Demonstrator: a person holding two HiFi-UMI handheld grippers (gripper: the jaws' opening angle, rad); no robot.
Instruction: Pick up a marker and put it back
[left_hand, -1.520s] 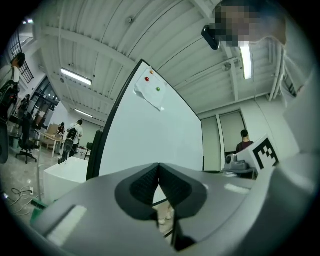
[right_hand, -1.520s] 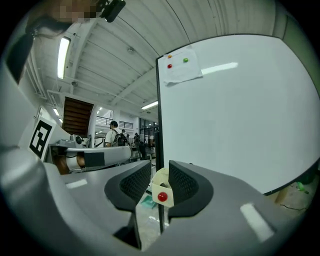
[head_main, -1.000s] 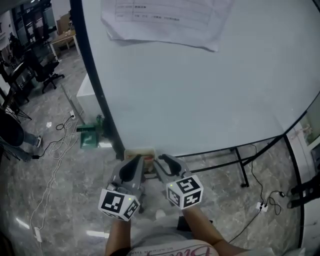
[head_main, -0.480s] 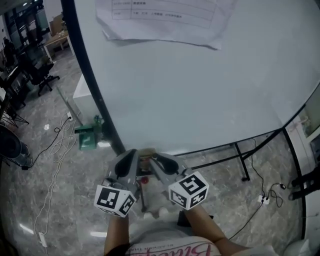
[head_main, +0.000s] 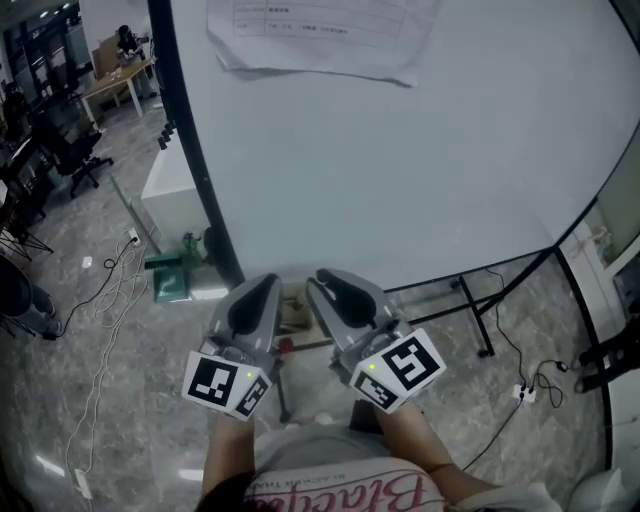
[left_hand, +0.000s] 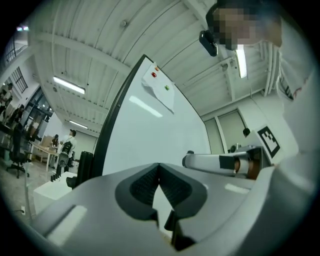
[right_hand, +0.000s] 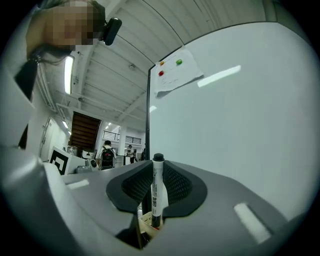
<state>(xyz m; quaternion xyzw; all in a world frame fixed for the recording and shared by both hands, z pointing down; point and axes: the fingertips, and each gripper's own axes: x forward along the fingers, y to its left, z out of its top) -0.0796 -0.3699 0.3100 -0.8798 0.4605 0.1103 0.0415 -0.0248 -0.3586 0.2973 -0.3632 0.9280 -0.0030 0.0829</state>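
Having just narrowed from wide apart, the right gripper (right_hand: 158, 169) is now clamping the upright marker (right_hand: 156, 196) above the tan holder (right_hand: 146, 223) below the whiteboard (head_main: 400, 180), so the pick-up is beginning, while the left gripper (left_hand: 159, 169) is sitting closed and empty.

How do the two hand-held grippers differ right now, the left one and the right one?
The right gripper is clamped on a white marker that stands upright between its pads, while the left gripper holds nothing. The right gripper's jaws sit a marker's width apart, whereas the left gripper's jaws are closed tip to tip. Both are grey and point towards the whiteboard.
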